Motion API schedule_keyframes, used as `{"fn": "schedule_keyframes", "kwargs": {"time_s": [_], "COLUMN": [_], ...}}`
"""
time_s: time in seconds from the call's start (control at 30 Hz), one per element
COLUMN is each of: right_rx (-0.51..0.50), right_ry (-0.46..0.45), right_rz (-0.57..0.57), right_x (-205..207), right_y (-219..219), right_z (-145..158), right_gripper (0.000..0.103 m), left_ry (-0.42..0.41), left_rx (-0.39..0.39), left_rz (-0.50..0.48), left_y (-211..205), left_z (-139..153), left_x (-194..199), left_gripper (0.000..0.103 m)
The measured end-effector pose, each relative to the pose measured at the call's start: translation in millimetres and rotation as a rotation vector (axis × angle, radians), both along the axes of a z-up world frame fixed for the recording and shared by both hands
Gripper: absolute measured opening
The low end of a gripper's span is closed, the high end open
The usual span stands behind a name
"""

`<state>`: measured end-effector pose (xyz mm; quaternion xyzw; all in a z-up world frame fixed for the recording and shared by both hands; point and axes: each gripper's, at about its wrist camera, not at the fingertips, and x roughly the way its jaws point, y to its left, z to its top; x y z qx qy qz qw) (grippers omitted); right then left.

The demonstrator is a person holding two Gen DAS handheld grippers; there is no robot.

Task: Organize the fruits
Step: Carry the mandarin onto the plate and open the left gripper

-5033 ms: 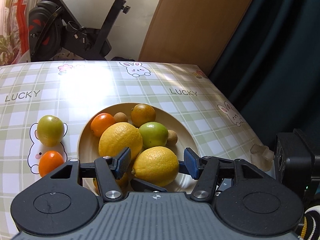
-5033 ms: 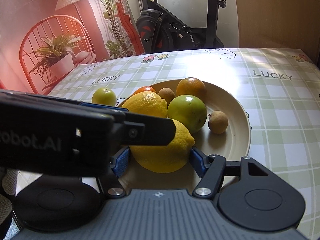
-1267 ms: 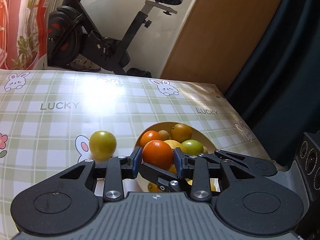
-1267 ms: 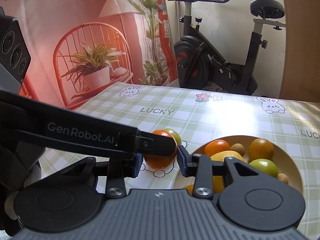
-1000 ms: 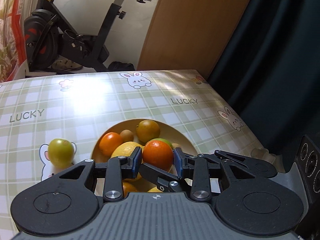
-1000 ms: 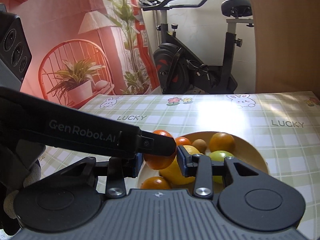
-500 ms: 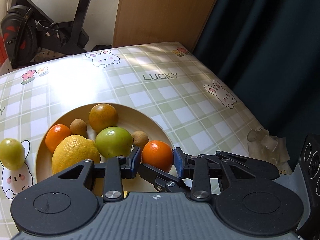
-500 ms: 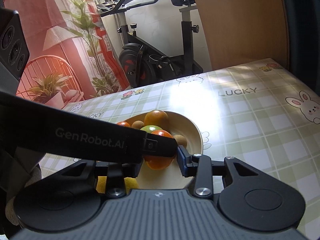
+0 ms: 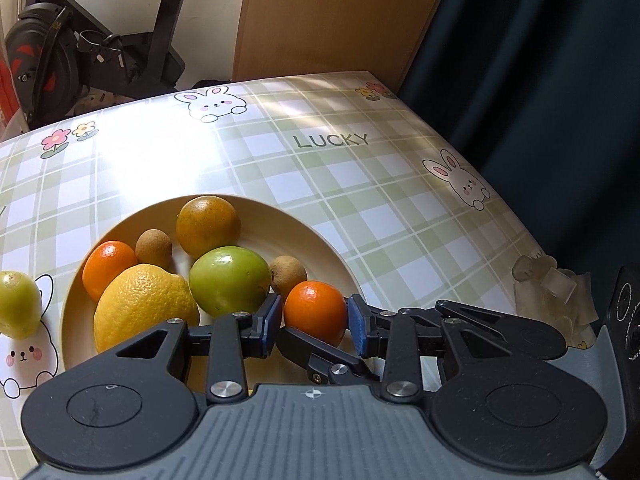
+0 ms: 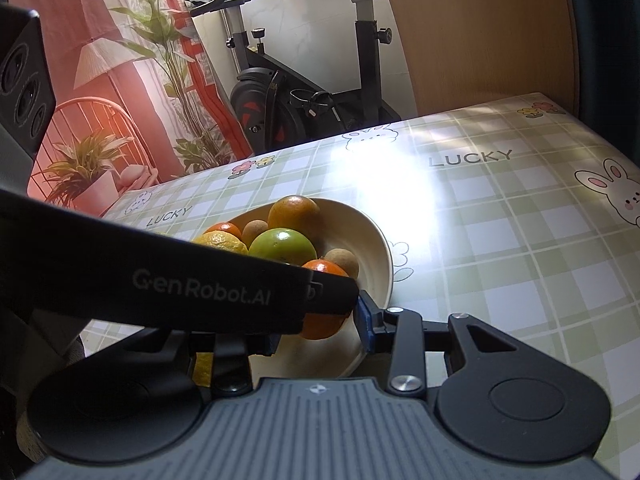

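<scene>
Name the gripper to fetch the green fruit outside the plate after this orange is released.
Left. With the orange down, the green fruit lies beyond the plate's left rim, on the left gripper's side; the right wrist view does not show it.

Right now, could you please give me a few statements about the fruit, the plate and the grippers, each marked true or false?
1. Both grippers grip the same small orange. True.
2. The plate holds no lemon. False: a lemon lies in it.
3. One green fruit lies on the tablecloth, off the plate. True.
4. The green fruit in the plate lies between two small brown fruits. False: both lie behind it, either side.
5. The left gripper stands wide open. False: it is shut on the orange.
</scene>
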<state>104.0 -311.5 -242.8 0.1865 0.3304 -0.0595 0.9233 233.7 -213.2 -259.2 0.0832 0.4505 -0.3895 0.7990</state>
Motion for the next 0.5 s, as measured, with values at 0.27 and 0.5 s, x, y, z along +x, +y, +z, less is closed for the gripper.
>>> {"fn": "schedule_keyframes", "kwargs": {"time_s": [0.27,0.5], "right_rx": [-0.024,-0.046], "right_ry": [0.003,-0.001], "right_rz": [-0.004,-0.008], "right_x": [1.0,-3.0], "right_y": [2.4,4.1], "right_z": [0.5,6.6], "right_gripper": [0.040,0.041], "left_ry": [0.006,0.000], "left_rx": [-0.017,-0.097], "left_rz": [0.008,0.016], "left_y": [2.6,22.1], "left_z": [1.2,18.4], "left_x": [0.1,0.7], "left_gripper": [0.038,0.038]}}
